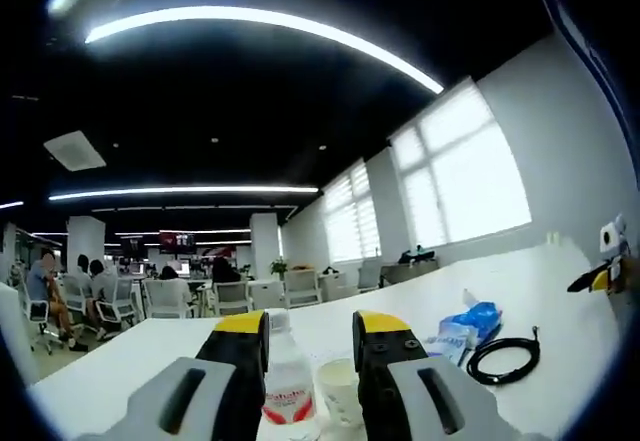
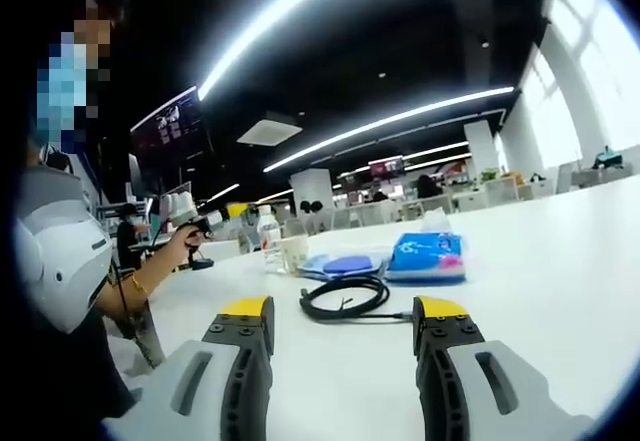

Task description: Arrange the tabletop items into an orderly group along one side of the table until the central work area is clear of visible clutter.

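**Left gripper lined up on the bottle; right gripper faces the cable**

The left gripper (image 1: 308, 346), black with yellow-tipped jaws, stands open and holds nothing. Dead ahead of it, in line with the gap between the jaws, is a clear plastic water bottle with a white cap and red label (image 1: 288, 381), upright, its long axis vertical. Whether the bottle sits between the jaw tips or just beyond them cannot be told. Just beside the bottle is a small white paper cup (image 1: 338, 389), also upright.

The right gripper (image 2: 343, 313) is likewise open and empty. A coiled black cable (image 2: 345, 297) lies flat on the white table (image 2: 560, 261) just ahead of its jaws, slightly toward the left jaw, with a plug end trailing toward the right jaw. Beyond the coil lies a blue soft pack of tissues (image 2: 426, 256), flat, and a blue flat pouch (image 2: 345, 264) beside it.

By my reading, the left gripper is the nearer one for the bottle and cup, the right for the cable. The limp coil may well sag or unwind when lifted.
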`<state>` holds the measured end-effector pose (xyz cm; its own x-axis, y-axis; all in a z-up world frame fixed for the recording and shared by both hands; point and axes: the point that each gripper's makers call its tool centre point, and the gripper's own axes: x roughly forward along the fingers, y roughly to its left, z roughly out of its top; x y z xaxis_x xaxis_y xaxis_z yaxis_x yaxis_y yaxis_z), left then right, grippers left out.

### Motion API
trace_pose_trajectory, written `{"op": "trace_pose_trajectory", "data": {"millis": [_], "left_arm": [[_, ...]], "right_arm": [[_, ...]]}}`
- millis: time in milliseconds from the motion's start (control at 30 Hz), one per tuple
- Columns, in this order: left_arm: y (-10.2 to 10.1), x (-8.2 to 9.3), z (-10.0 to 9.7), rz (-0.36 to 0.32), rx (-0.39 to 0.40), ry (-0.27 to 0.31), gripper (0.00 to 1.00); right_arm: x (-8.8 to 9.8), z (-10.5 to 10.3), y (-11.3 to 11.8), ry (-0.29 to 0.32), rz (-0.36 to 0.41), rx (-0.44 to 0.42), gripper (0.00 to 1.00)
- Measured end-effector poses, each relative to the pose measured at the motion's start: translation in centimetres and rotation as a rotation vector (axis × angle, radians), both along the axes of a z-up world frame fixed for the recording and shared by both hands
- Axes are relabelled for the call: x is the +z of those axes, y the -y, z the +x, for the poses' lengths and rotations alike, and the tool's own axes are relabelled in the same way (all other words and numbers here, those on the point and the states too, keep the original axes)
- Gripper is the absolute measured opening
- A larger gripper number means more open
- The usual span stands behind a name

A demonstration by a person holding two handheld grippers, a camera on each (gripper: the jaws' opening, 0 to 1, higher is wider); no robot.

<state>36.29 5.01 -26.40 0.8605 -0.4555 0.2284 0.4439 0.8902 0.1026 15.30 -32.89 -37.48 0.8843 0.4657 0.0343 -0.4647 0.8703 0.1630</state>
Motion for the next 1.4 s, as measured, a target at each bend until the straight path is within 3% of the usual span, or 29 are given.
{"op": "trace_pose_trajectory", "data": {"millis": [367,533,767,1000,1400], "left_arm": [[0.4,-1.0,-2.0,0.015,-0.023,-0.011,0.33],[-0.2,-1.7,-3.6,-0.042,-0.063,-0.04,0.33],[-1.0,-2.7,-4.6,-0.041,-0.054,-0.053,0.37],[-3.0,-3.4,-4.8,-0.08,-0.014,-0.064,0.39],[-2.8,-6.6,-5.2,-0.051,-0.026,-0.135,0.43]], "right_arm": [[-0.1,-0.2,-0.1,-0.003,-0.003,-0.005,0.54],[-0.1,-0.2,0.1,-0.003,-0.014,-0.01,0.53],[0.3,0.0,-0.4,0.005,-0.024,0.008,0.53],[0.0,-0.1,-0.5,-0.004,-0.024,0.013,0.53],[0.3,-0.1,-0.3,0.002,-0.035,0.002,0.53]]}}
